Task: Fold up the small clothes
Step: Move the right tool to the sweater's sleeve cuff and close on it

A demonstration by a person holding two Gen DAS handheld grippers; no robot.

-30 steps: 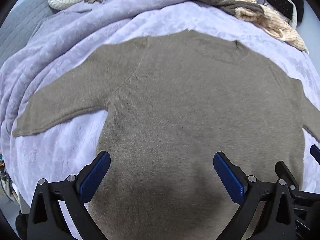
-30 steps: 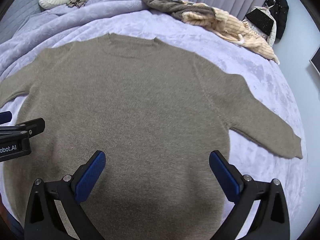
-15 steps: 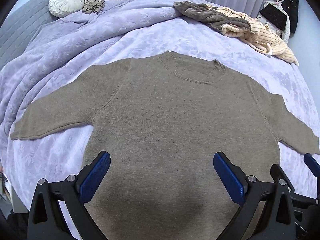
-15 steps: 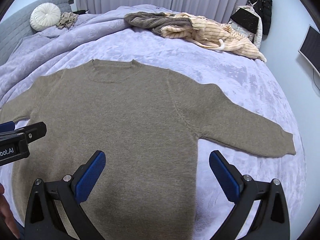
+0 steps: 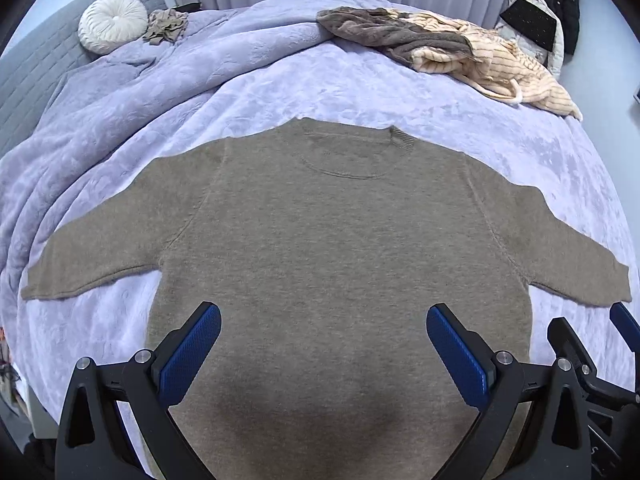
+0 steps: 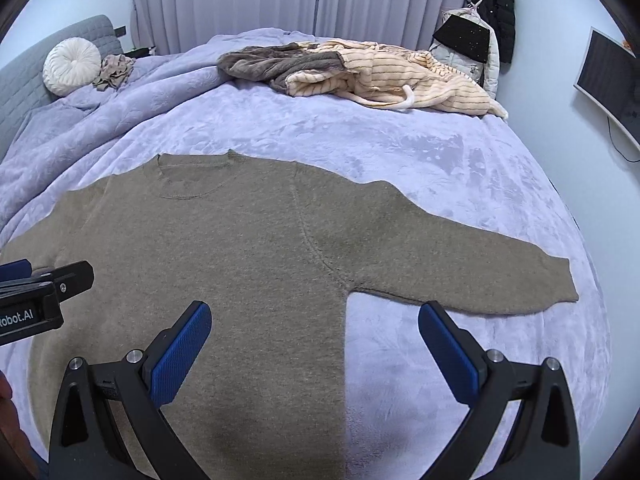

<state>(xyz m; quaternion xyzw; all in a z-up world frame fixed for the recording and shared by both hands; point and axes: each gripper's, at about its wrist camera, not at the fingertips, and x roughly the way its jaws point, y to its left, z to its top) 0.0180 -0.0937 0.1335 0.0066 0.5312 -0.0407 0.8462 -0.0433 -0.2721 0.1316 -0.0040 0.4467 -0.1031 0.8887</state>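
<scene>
A brown knit sweater (image 5: 332, 248) lies flat on the lavender bed, neckline away from me and both sleeves spread out; it also shows in the right wrist view (image 6: 224, 248). My left gripper (image 5: 324, 344) is open and empty above the sweater's lower body. My right gripper (image 6: 316, 340) is open and empty above the sweater's right side seam, below the right sleeve (image 6: 460, 264). The right gripper's body shows at the right edge of the left wrist view (image 5: 588, 364), and the left gripper's body shows at the left edge of the right wrist view (image 6: 44, 292).
The lavender blanket (image 5: 440, 112) covers the bed. A pile of grey and striped cream clothes (image 6: 360, 72) lies at the far side. A round white cushion (image 5: 113, 23) and a small crumpled garment (image 5: 166, 26) sit at the far left. A monitor (image 6: 608, 84) hangs at right.
Both grippers have drawn back and up from the sweater, so more of it and the bed shows. The right gripper has also shifted right. Both stay open.
</scene>
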